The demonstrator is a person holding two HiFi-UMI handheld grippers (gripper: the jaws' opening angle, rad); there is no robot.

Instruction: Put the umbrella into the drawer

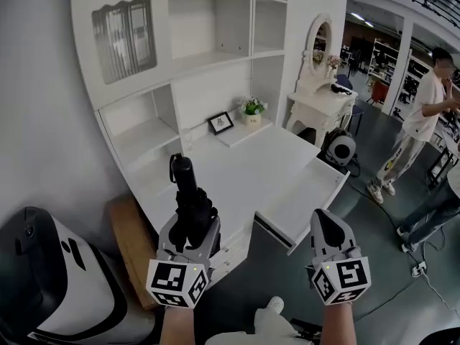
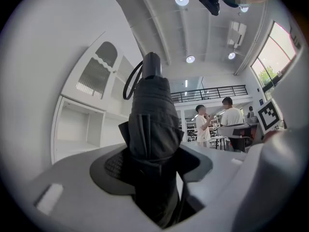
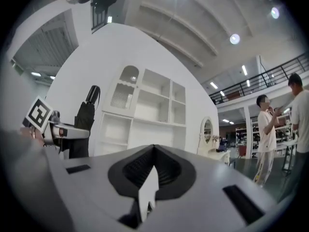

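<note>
A black folded umbrella [image 1: 190,196] stands upright in my left gripper [image 1: 192,230], which is shut on its lower part; the handle and wrist loop point up. In the left gripper view the umbrella [image 2: 152,115] fills the space between the jaws of the left gripper [image 2: 154,161]. The white drawer [image 1: 305,196] is pulled out from the desk's front right, its inside empty. My right gripper [image 1: 328,221] hovers in front of the drawer, shut with nothing in it. In the right gripper view, the right gripper [image 3: 153,151] has its pads together, and the umbrella [image 3: 85,117] shows at far left.
The white desk [image 1: 244,167] backs onto a shelf unit holding a photo frame [image 1: 221,123] and a small plant [image 1: 252,107]. A vanity table with a mirror [image 1: 321,92] stands to the right, and a person [image 1: 420,124] beyond it. A white and black machine [image 1: 50,282] and a wooden board [image 1: 133,244] are at lower left.
</note>
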